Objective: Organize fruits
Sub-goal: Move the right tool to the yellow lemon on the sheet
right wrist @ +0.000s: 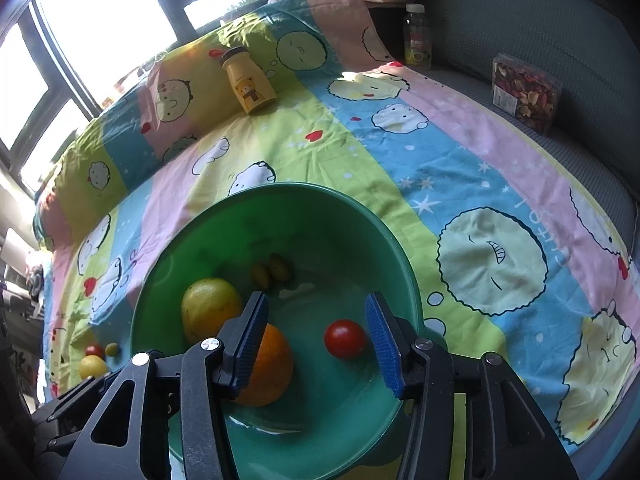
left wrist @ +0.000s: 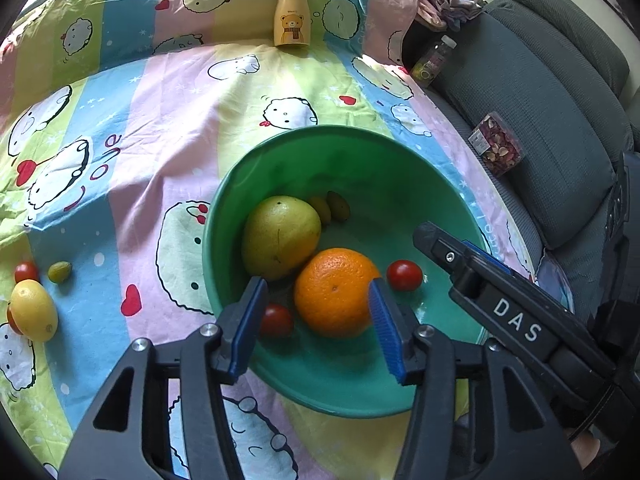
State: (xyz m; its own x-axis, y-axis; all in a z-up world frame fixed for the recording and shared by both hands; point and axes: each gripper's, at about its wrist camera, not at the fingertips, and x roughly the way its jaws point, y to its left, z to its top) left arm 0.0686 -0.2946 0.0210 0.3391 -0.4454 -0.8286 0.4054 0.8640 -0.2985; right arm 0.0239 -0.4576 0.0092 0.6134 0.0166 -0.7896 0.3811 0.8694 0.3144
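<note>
Green bowl [left wrist: 400,168] sat on the cartoon-print sheet [left wrist: 168,112], holding a pear [left wrist: 280,236], an orange [left wrist: 334,292], cherry tomatoes [left wrist: 405,275] and two small green fruits [left wrist: 332,207]. Left gripper [left wrist: 318,320] was released, pads flanking the orange without pressing. Right gripper [right wrist: 316,340] was released too, a tomato loose between its pads. A lemon [left wrist: 34,310] lay on the sheet left of the bowl.

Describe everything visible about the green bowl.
The green bowl is round, deep and smooth, plastic by its look, and stands upright on the cartoon-print sheet. Inside lie a yellow-green mango-like fruit, an orange touching it, two red tomatoes and two small olive-green fruits toward the far wall. Both grippers hover over its near rim, with fingers apart.
</note>
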